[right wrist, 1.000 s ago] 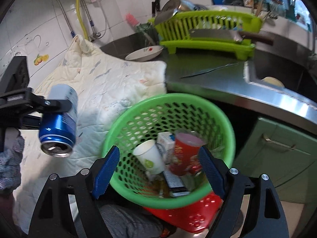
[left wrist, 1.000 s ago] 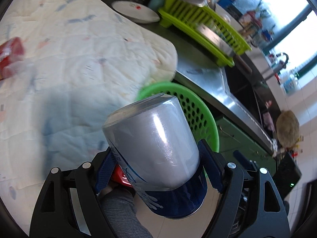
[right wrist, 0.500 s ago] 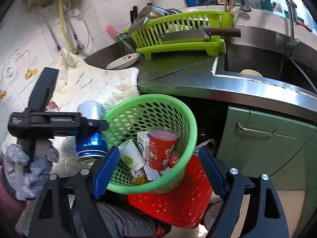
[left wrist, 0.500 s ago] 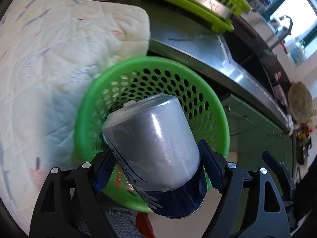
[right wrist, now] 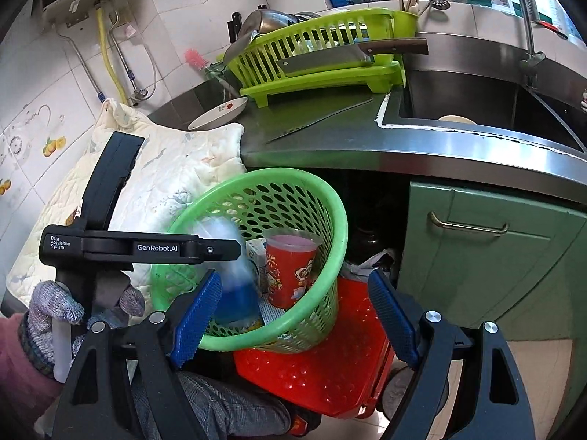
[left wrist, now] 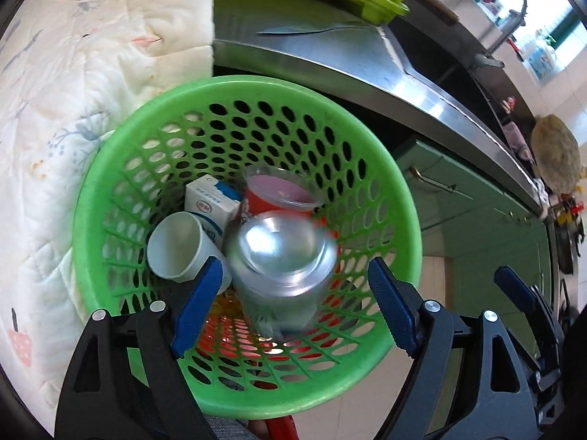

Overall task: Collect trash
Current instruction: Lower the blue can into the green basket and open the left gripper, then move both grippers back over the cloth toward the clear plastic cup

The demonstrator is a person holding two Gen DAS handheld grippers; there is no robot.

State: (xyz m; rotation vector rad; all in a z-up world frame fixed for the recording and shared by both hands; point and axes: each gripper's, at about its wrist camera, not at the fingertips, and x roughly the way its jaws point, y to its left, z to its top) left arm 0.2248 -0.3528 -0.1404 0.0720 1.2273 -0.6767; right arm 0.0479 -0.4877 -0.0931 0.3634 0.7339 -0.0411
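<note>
My left gripper (left wrist: 293, 308) is open above the green perforated basket (left wrist: 110, 168). The silver and blue can (left wrist: 282, 256) is blurred, free of the pads, dropping into the basket. In the basket lie a white paper cup (left wrist: 176, 245), a white and blue carton (left wrist: 211, 201) and a red plastic cup (left wrist: 279, 192). In the right wrist view the left gripper body (right wrist: 139, 247) reaches over the basket (right wrist: 323, 220), with the blurred can (right wrist: 231, 275) inside. My right gripper (right wrist: 293, 315) is open and empty in front of the basket.
The basket sits on a red stool (right wrist: 323, 366) by a green cabinet (right wrist: 495, 256). A white quilted cloth (left wrist: 55, 110) covers the counter at left. A lime dish rack (right wrist: 323, 58) with a cleaver, a plate (right wrist: 218, 112), a knife (right wrist: 319, 119) and a sink (right wrist: 477, 99) lie behind.
My left gripper moved from over the cloth to above the basket, opened and let go of the can, which now falls into the basket. The right gripper pulled back a little.
</note>
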